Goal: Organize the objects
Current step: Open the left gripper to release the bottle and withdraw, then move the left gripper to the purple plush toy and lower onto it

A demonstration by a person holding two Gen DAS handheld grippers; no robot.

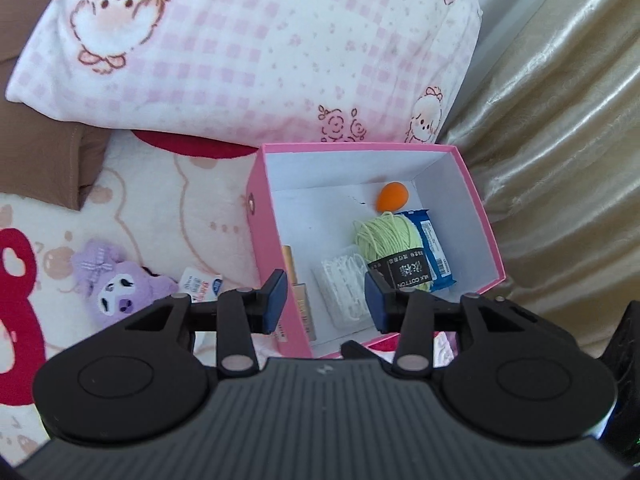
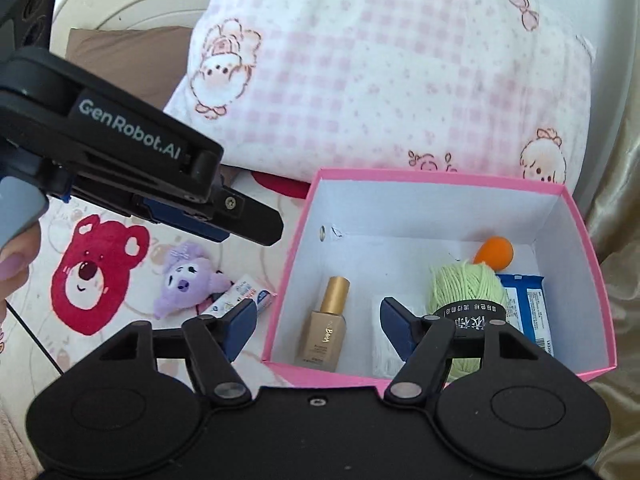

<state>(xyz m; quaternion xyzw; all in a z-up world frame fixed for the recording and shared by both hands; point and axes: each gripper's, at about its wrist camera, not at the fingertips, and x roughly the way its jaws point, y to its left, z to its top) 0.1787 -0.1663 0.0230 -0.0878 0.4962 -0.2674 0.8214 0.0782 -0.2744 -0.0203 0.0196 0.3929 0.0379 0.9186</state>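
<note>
left gripper [image 1: 326,300] empty | right gripper [image 2: 318,330] empty | above pink box [image 2: 440,178]

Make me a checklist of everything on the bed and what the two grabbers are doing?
Surface: bear-print blanket.
Job's things: pink box holds foundation bottle, green yarn, orange sponge, blue packet, clear packet. Purple plush and small tube lie outside, left of box.
Clutter: nothing seen.
Grippers: left gripper open, empty; right gripper open, empty.
Cables: nothing seen.
Surroundings: pink checked pillow, beige curtain.
</note>
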